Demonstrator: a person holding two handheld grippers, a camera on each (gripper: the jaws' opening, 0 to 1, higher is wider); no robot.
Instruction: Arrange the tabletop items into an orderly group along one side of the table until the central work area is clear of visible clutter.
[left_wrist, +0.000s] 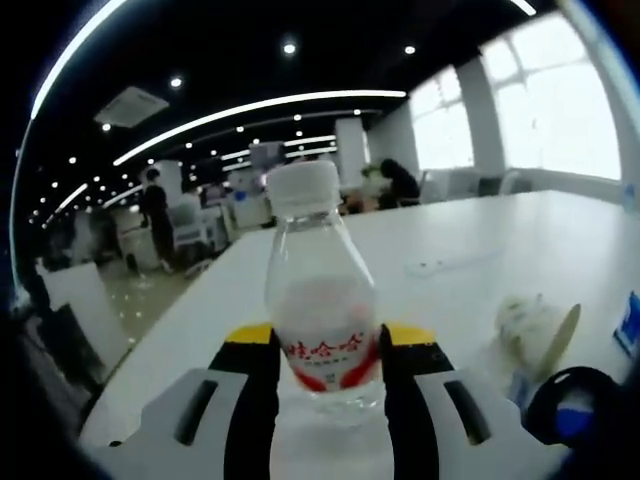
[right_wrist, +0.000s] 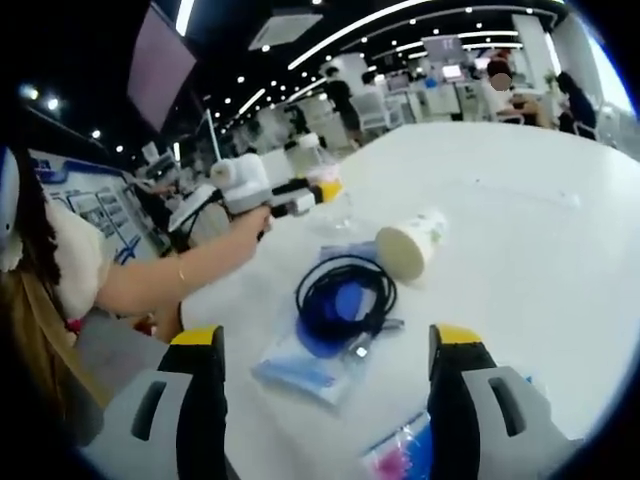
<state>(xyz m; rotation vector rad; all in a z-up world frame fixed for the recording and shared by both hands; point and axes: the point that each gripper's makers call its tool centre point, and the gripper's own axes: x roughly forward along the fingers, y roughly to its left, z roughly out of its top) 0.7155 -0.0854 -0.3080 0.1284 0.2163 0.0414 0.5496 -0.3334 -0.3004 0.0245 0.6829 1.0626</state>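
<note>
A clear water bottle (left_wrist: 322, 300) with a white cap and a red label stands upright between the jaws of my left gripper (left_wrist: 327, 335), which is shut on its lower body. From the right gripper view, that left gripper (right_wrist: 262, 195) is held by a person's hand near the table's far left edge, with the bottle (right_wrist: 325, 185) in it. My right gripper (right_wrist: 328, 340) is wide open above the table with nothing between its jaws. Just beyond it lie a coiled black cable (right_wrist: 345, 290), a blue packet (right_wrist: 305, 372) and a tipped paper cup (right_wrist: 410, 245).
The white table (right_wrist: 520, 220) stretches far to the right. A pink and blue packet (right_wrist: 405, 452) lies near the right jaw. In the left gripper view the cup (left_wrist: 535, 330), cable (left_wrist: 575, 400) and a blue packet (left_wrist: 628, 325) lie to the right. People sit at desks far behind.
</note>
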